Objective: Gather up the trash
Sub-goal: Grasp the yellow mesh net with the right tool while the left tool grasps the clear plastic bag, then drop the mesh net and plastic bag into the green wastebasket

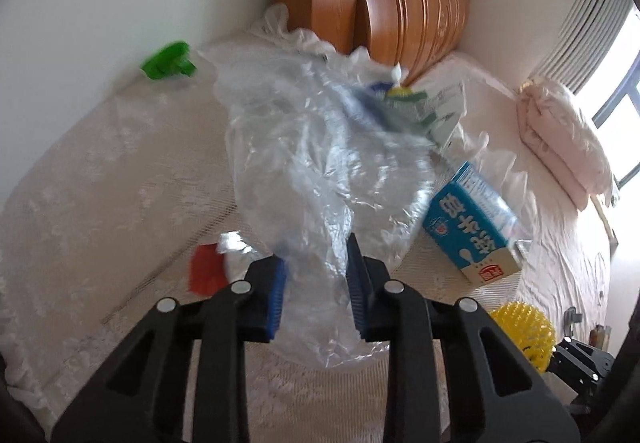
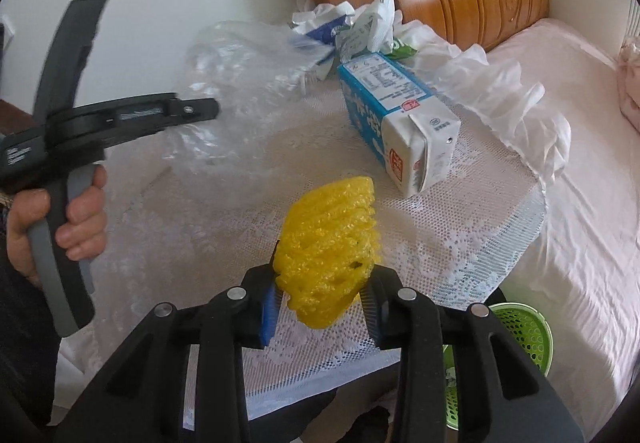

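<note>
On the lace-covered desk (image 2: 460,243) beside the bed (image 2: 580,203), collecting is underway but far from done. Left gripper (image 1: 316,283) has its fingers closed on a crumpled clear plastic bag (image 1: 312,147), lifted off the surface. Right gripper (image 2: 320,307) pinches a yellow foam net (image 2: 330,243) near the front edge. Left to gather: a blue milk carton (image 2: 400,123), torn wrappers (image 2: 360,27) at the far edge, white plastic (image 2: 500,91). A green basket (image 2: 524,335) sits below the desk's right corner; I cannot tell its contents.
</note>
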